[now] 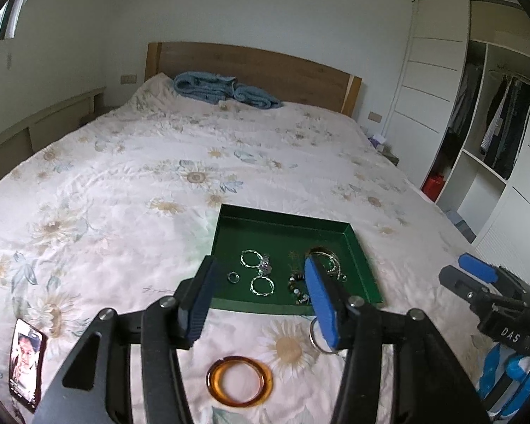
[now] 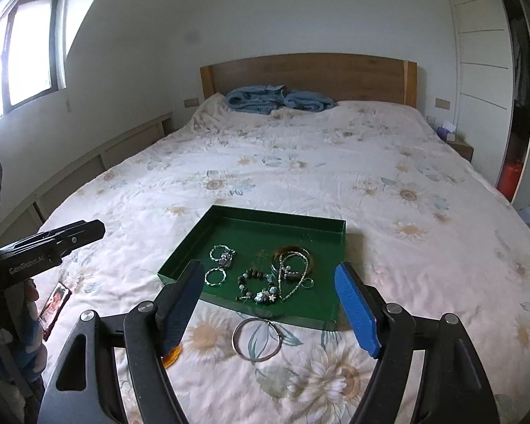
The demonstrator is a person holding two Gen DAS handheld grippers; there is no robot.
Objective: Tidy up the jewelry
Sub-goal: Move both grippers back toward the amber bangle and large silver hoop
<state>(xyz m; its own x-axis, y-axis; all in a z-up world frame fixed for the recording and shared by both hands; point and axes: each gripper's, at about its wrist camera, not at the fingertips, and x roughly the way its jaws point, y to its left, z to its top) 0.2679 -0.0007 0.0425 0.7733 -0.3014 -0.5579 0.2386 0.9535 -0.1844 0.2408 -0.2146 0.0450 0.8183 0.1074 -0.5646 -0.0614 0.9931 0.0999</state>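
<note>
Two open grippers over a bed with a green tray of jewelry

The left gripper (image 1: 261, 296) and the right gripper (image 2: 268, 304) both have their jaws wide apart and hold nothing. The green tray (image 2: 265, 217) sits on the flowery bedspread (image 2: 300, 162) with twisted silver rings (image 2: 215, 277), a bead bracelet (image 2: 256, 288) and a chain (image 2: 293, 275) inside. An amber bangle (image 1: 239, 381) and a silver bangle (image 2: 257, 338) lie on the bedspread, just in front of the tray. A phone (image 1: 26, 364) lies off to the left.
</note>
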